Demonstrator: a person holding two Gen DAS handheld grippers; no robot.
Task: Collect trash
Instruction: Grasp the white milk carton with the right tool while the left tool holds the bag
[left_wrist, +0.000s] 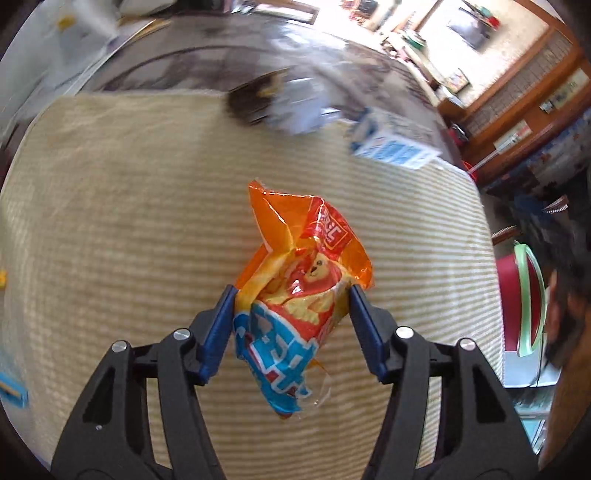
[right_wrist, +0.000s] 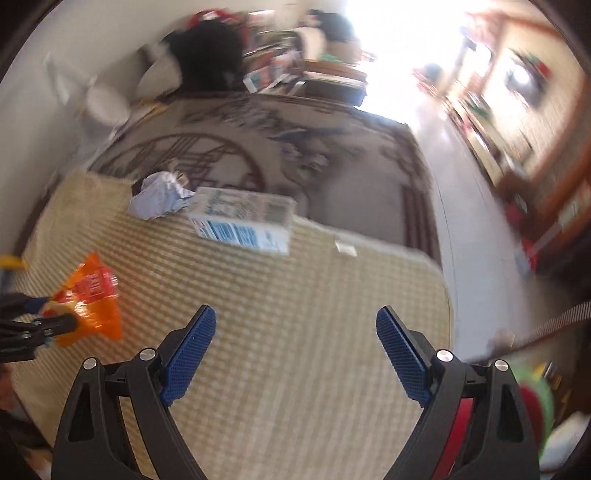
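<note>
My left gripper (left_wrist: 292, 290) is shut on an orange and blue snack bag (left_wrist: 303, 280), its blue pads pressing both sides, held over the woven straw mat (left_wrist: 129, 221). In the right wrist view the same bag (right_wrist: 90, 306) hangs at the far left in the left gripper (right_wrist: 44, 325). My right gripper (right_wrist: 295, 312) is open above the mat (right_wrist: 295, 369) with nothing between its fingers. A white and blue carton (right_wrist: 240, 221) lies on the mat's far edge, with a crumpled pale wrapper (right_wrist: 159, 195) beside it. Both show blurred in the left wrist view: the carton (left_wrist: 391, 142) and the wrapper (left_wrist: 295, 107).
A red bin with a green rim (left_wrist: 524, 299) stands off the mat's right side, seen again low right as the bin (right_wrist: 532, 406). A patterned rug (right_wrist: 332, 166) lies beyond the mat. A dark blurred item (left_wrist: 255, 98) sits next to the wrapper. Shelves and furniture line the right wall.
</note>
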